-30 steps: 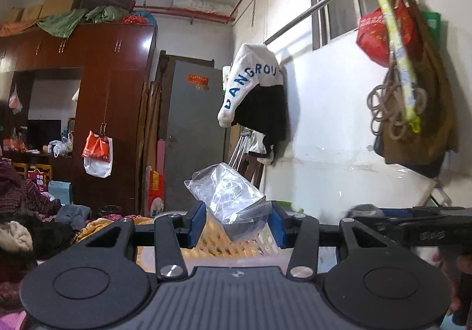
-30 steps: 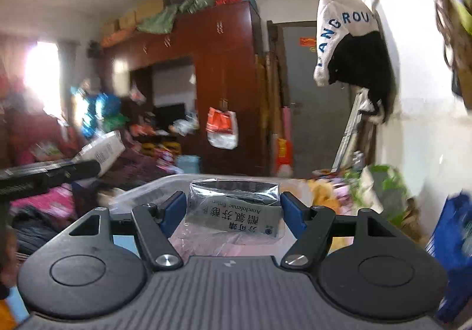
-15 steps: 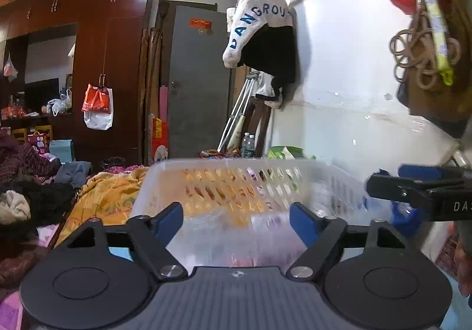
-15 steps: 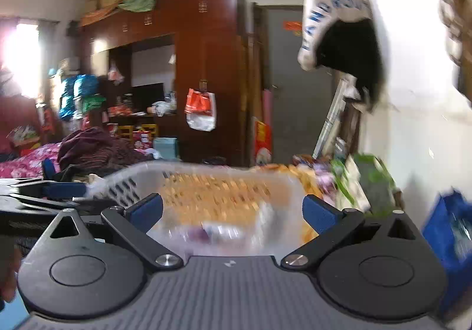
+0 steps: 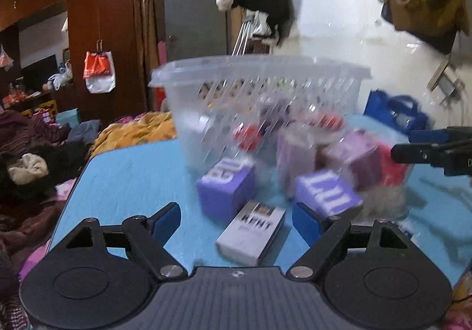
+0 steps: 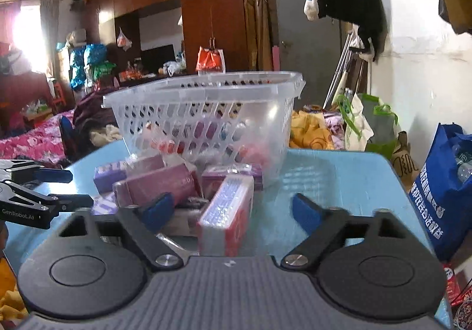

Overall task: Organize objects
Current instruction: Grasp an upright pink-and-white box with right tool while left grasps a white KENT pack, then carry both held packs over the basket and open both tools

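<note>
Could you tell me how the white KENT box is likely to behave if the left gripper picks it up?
The KENT box looks like a thin carton, so probably light and crushable under a hard squeeze. Lying flat on the blue table, it should slide rather than roll or tip. The left gripper is open.

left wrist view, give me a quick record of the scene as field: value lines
surface: blue table
container: clear slotted basket, upright on the table
loose items: purple boxes and a white KENT pack in front of the basket
basket contents: blurred red and purple items, not identifiable
left gripper: fingers apart, holding nothing, KENT pack lies between them on the table
right gripper: fingers apart, holding nothing
image quality: left view blurred around the basket
</note>
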`<state>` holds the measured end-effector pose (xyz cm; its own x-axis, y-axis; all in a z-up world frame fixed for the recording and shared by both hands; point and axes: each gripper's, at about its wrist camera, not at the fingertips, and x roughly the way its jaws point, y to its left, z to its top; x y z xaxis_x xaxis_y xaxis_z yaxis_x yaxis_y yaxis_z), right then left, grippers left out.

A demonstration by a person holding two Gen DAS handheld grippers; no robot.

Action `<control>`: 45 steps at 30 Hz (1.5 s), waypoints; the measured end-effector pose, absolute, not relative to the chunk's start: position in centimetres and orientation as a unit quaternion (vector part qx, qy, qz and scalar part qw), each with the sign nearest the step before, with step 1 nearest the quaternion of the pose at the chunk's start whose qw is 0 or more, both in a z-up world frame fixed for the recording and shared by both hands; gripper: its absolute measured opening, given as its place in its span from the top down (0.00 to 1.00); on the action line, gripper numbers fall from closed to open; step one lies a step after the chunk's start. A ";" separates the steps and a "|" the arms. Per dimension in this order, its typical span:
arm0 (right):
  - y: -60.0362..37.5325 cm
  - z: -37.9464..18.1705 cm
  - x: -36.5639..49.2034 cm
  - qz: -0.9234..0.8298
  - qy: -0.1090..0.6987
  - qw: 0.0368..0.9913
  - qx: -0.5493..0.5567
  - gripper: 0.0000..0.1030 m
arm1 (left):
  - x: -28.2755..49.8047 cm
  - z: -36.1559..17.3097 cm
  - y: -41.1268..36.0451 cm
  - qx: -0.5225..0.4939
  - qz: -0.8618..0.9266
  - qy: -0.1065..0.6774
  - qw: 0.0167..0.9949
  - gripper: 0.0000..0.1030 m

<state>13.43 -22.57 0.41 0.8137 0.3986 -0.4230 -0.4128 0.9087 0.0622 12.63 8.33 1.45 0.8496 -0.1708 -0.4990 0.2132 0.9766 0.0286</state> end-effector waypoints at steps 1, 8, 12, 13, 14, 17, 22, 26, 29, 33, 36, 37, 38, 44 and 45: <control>-22.6 0.2 13.6 0.213 0.224 0.951 -0.015 0.27 | 12.7 1.2 8.3 0.043 -0.097 0.259 0.960 0.18; -22.6 -0.7 13.6 0.220 0.242 0.945 -0.016 0.44 | 13.6 0.4 7.7 0.077 -0.119 0.292 0.946 0.30; -22.6 -0.9 13.8 0.227 0.250 0.941 -0.012 0.56 | 13.2 0.4 8.2 0.058 -0.130 0.291 0.946 0.51; -22.7 -0.9 13.9 0.230 0.255 0.939 -0.010 0.63 | 13.0 0.3 8.2 0.062 -0.129 0.288 0.947 0.53; -22.7 -1.0 14.1 0.233 0.259 0.937 -0.007 0.65 | 12.8 0.2 8.2 0.064 -0.131 0.285 0.947 0.54; -23.6 -1.1 14.1 0.236 0.255 0.938 0.020 0.68 | 12.0 0.1 8.7 0.047 -0.144 0.264 0.952 0.55; -24.2 -0.9 13.7 0.241 0.235 0.941 0.036 0.72 | 11.2 0.1 9.3 0.024 -0.147 0.240 0.959 0.56; -24.4 -0.8 13.6 0.242 0.230 0.942 0.040 0.72 | 11.1 0.2 9.4 0.016 -0.146 0.227 0.963 0.56; -24.4 -0.8 13.5 0.239 0.225 0.944 0.039 0.72 | 11.0 0.3 9.1 0.026 -0.149 0.221 0.964 0.57; -24.5 -0.7 13.4 0.241 0.220 0.944 0.043 0.72 | 10.6 0.4 9.3 0.023 -0.149 0.206 0.967 0.57; -24.4 -0.7 13.4 0.244 0.219 0.944 0.041 0.72 | 10.7 0.4 9.3 0.028 -0.153 0.216 0.964 0.57; -24.4 -0.8 13.4 0.244 0.219 0.944 0.041 0.72 | 10.6 0.3 9.1 0.035 -0.150 0.217 0.964 0.57; -24.4 -0.8 13.4 0.245 0.219 0.944 0.041 0.72 | 10.6 0.3 8.8 0.045 -0.146 0.219 0.964 0.57; -24.4 -0.8 13.4 0.249 0.222 0.942 0.040 0.72 | 10.9 -0.3 8.0 0.064 -0.135 0.253 0.956 0.55; -24.3 -0.8 13.3 0.249 0.221 0.942 0.040 0.72 | 11.0 -0.3 8.1 0.060 -0.136 0.255 0.956 0.55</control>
